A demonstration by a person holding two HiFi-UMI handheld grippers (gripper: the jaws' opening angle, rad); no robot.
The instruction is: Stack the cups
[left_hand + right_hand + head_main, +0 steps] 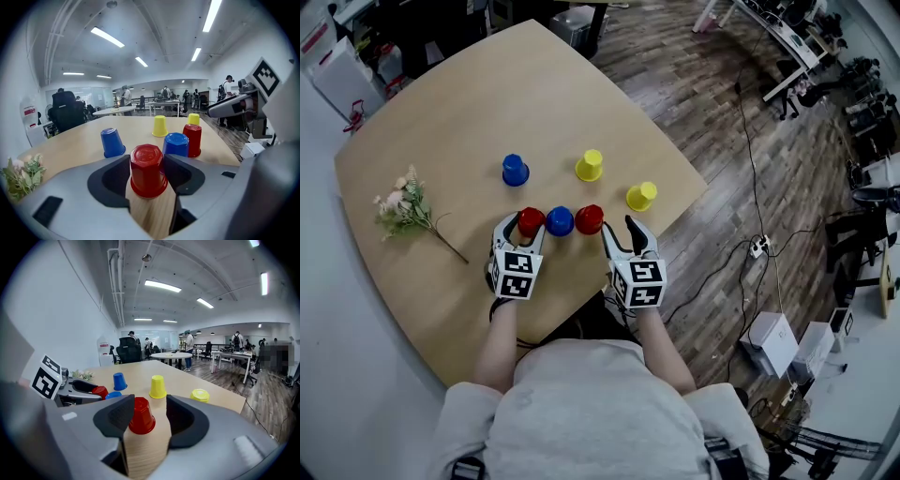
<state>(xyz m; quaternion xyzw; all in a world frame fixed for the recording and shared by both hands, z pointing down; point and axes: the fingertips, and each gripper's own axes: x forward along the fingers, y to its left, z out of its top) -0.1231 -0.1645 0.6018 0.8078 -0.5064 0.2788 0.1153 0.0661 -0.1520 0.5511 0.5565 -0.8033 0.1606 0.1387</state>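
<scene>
Six cups stand upside down on the wooden table (469, 112). At the back are a blue cup (515, 170) and two yellow cups (590, 166) (641, 196). In the front row stand a red cup (531, 221), a blue cup (560, 221) and a second red cup (589, 218). My left gripper (522, 229) is open, and the left red cup (148, 169) sits on the table between its jaws, close to both pads. My right gripper (619, 228) is open too. The right red cup (140, 416) stands between its jaw tips, near the left jaw.
A sprig of artificial flowers (408, 211) lies on the table to the left of the cups. The table's curved front edge (675, 211) runs just right of the yellow cup. Beyond it are wood flooring, cables and a power strip (758, 247).
</scene>
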